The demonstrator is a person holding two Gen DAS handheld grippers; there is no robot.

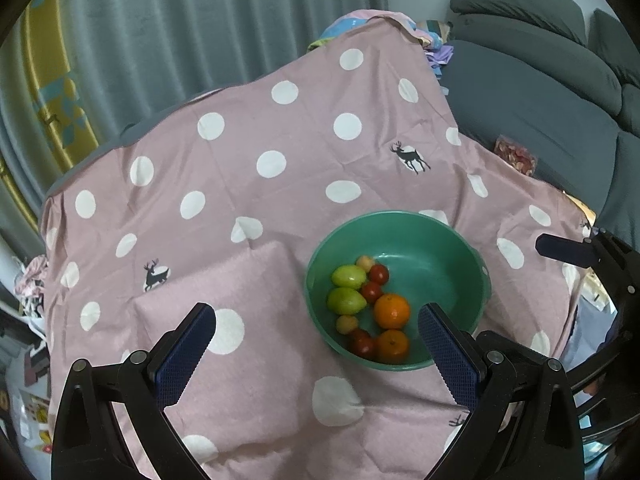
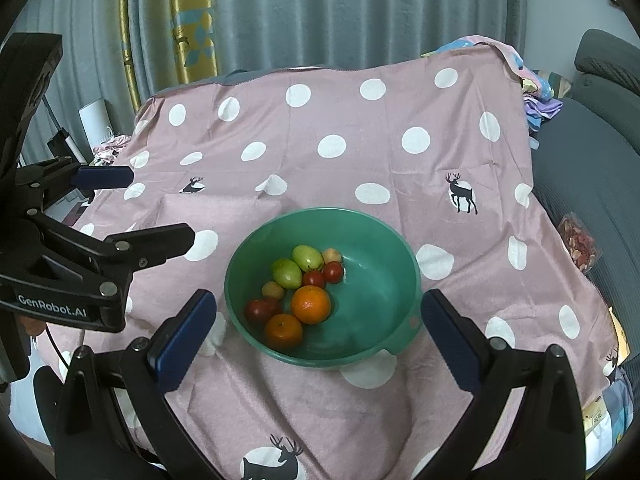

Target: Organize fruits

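Grey curtains (image 2: pixel 360 12) and a grey sofa (image 1: pixel 540 80) behind a table draped in a pink polka-dot cloth (image 2: pixel 340 120) with deer prints.
A round, smooth green bowl (image 2: pixel 380 240) sits on the cloth holding two oranges (image 2: pixel 311 304), two green fruits (image 2: pixel 287 273), red tomatoes (image 2: pixel 333 272) and small yellowish fruits (image 2: pixel 273 290). The left hand-held gripper (image 1: pixel 316 354) and right hand-held gripper (image 2: pixel 318 338) hover spread wide, ribbed blue pads (image 2: pixel 182 344) empty, touching nothing.

Green bowl (image 2: pixel 400 240) upright on cloth, holding 2 oranges (image 2: pixel 311 304), 2 green fruits (image 2: pixel 287 273), red tomatoes (image 2: pixel 333 272)
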